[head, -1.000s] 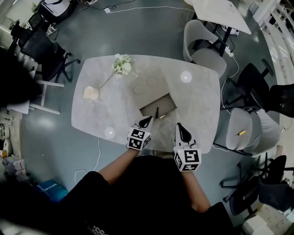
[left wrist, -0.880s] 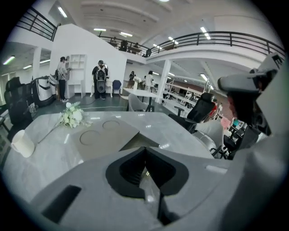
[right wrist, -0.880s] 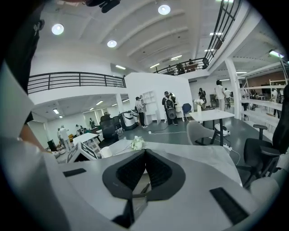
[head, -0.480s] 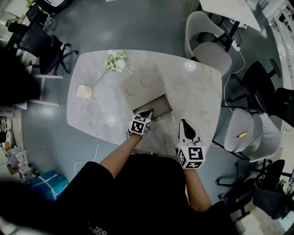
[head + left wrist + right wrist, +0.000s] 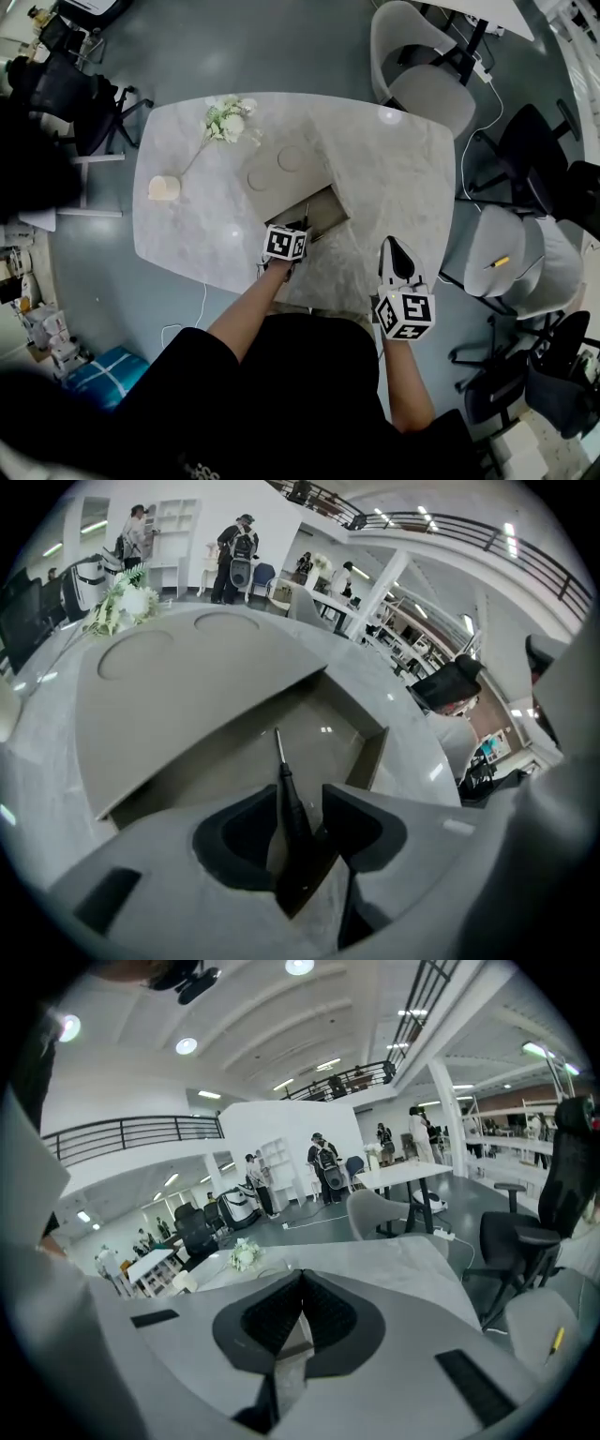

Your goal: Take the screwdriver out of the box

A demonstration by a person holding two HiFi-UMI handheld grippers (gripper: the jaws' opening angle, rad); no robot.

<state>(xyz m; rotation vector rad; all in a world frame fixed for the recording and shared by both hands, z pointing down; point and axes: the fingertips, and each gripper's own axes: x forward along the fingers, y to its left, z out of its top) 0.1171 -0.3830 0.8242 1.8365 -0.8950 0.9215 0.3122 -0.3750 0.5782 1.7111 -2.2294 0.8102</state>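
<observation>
One slim black-handled screwdriver (image 5: 286, 789), shallow rectangular box (image 5: 373, 758)

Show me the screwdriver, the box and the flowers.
screwdriver (image 5: 292, 806): left gripper view, on its dark handle.
box (image 5: 368, 755): left gripper view, on its right-hand wall.
flowers (image 5: 223, 118): head view, on the white blooms.

The head view looks steeply down on the desk (image 5: 394, 178). The left gripper view is close to the box (image 5: 314, 726); the right gripper view looks level across the same desk.
</observation>
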